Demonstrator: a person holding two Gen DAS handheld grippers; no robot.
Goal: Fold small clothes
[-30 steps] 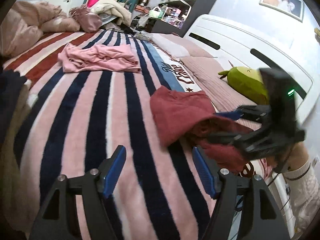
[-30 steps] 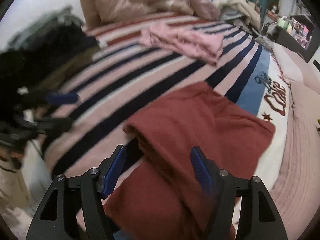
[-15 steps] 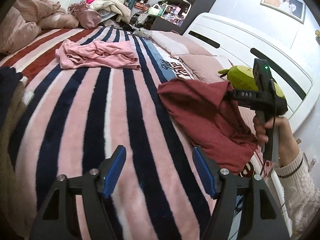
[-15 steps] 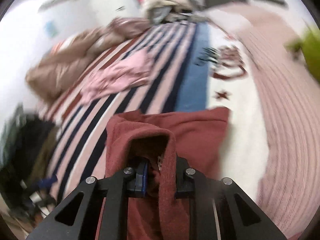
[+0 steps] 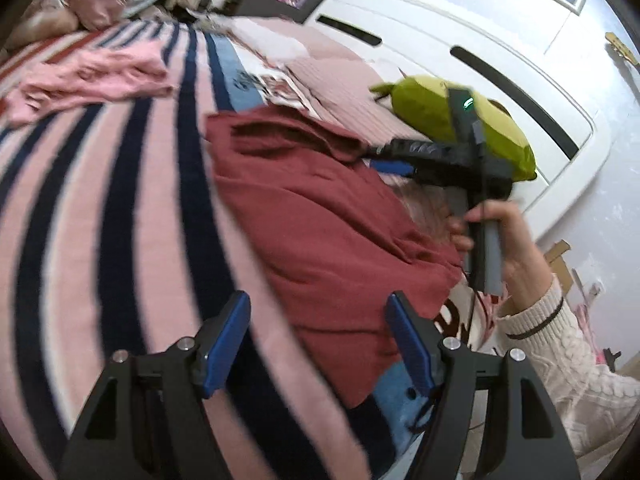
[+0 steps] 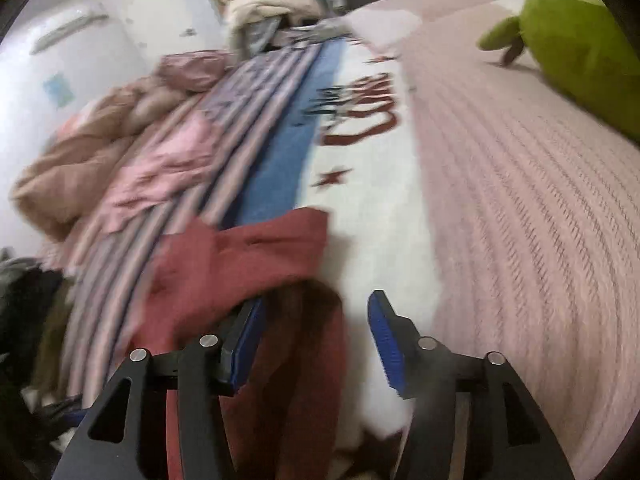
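Note:
A dark red garment [image 5: 328,232] lies partly folded on the striped blanket [image 5: 100,220]. My left gripper [image 5: 318,340] stands open just above its near edge, nothing between the pads. My right gripper [image 5: 384,156], held by a hand [image 5: 516,240], sits at the garment's far corner. In the right wrist view the right gripper [image 6: 316,340] has its jaws opening; a fold of the red garment [image 6: 240,256] hangs loosely between them, against the left pad only. A crumpled pink garment [image 5: 92,76] lies farther up the bed.
A green plush toy [image 5: 436,116] rests by the white headboard [image 5: 440,32]. A ribbed pink cover [image 6: 520,220] spreads to the right of the garment. Bedding and clothes are piled at the far end [image 6: 80,160]. Dark clothes [image 6: 28,304] lie at the left edge.
The right gripper, shut on a red fold half a second ago, has carried it across and let it go. The left gripper has moved closer to the red garment.

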